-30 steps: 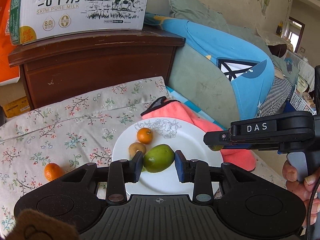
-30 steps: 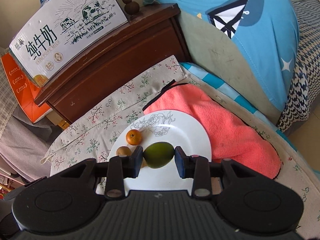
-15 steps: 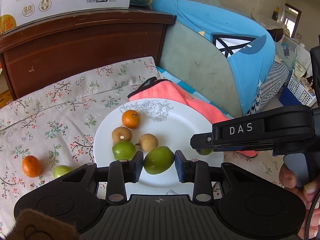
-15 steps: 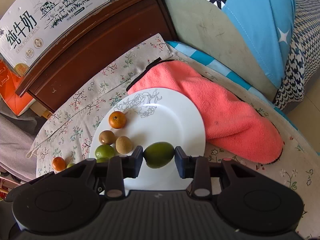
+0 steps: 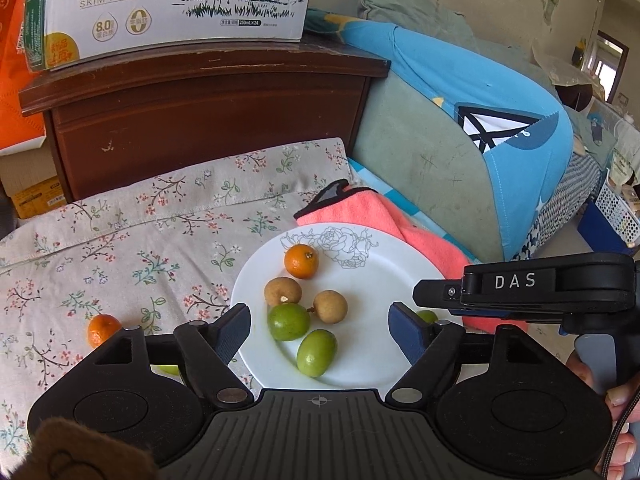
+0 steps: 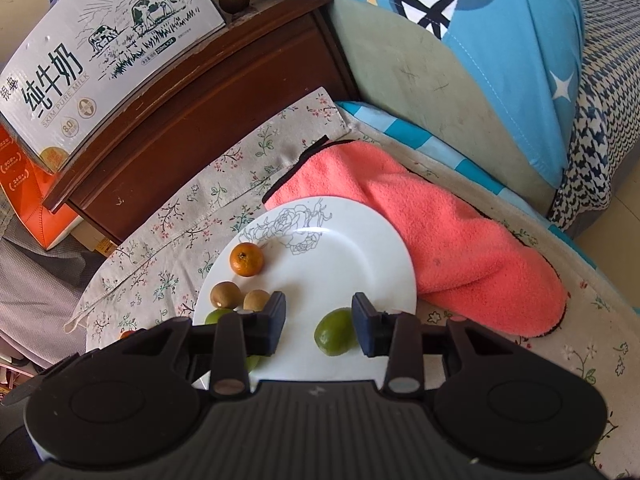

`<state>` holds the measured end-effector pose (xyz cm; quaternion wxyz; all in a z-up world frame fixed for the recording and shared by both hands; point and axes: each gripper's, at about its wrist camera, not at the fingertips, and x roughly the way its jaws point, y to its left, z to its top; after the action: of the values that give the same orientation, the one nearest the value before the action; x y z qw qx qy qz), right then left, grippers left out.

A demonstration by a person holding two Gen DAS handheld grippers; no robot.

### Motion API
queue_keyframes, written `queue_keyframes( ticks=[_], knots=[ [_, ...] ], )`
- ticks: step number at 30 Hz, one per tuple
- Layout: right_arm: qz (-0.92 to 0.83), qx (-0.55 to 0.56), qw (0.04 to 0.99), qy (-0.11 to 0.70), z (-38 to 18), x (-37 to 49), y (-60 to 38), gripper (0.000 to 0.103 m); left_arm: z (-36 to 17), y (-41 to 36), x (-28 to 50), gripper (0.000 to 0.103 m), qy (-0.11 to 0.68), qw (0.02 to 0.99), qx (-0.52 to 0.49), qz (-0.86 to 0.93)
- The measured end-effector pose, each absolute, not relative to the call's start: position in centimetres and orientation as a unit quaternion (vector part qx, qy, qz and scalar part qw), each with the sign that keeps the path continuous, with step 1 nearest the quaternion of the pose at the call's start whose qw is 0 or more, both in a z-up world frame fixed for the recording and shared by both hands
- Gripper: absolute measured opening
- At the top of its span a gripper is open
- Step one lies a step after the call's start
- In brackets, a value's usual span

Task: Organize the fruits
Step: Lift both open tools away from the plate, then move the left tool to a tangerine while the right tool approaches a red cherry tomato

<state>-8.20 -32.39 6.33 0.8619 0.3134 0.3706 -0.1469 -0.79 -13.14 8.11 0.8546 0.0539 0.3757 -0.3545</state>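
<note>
Left claw [image 5: 320,316] wide apart, jaws just opened, above the near edge of the white plate [image 5: 372,268]. Green fruit [image 5: 317,353] lying loose on the plate between the jaws, touching neither. Right claw [image 6: 319,308] a little apart around a second green fruit [image 6: 335,332] by the plate's near edge, close against one pad only. Orange [image 5: 301,261] by the plate's far edge. Small orange [image 5: 103,330] on the flowered cloth [image 5: 120,248], off the plate's left edge.

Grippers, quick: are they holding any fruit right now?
Left gripper: open, jaws just been opening; a green fruit lies loose between them on the plate.
Right gripper: open; a second green fruit sits between, one pad clear of it.
</note>
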Motion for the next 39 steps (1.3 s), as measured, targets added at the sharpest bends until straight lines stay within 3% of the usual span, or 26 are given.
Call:
queue_keyframes(
  ticks=[26,39],
  knots=[
    [-0.025,0.189,0.913,0.361,8.1,-7.2,-26.4,0.044,10.8,-5.7,1.9,0.079,0.375,0.886,0.021,-0.273],
    [0.045,0.145,0.914,0.376,7.6,-6.5,-22.5,0.044,8.8,-2.9,2.1,0.079,0.396,0.883,0.035,-0.25]
  ],
)
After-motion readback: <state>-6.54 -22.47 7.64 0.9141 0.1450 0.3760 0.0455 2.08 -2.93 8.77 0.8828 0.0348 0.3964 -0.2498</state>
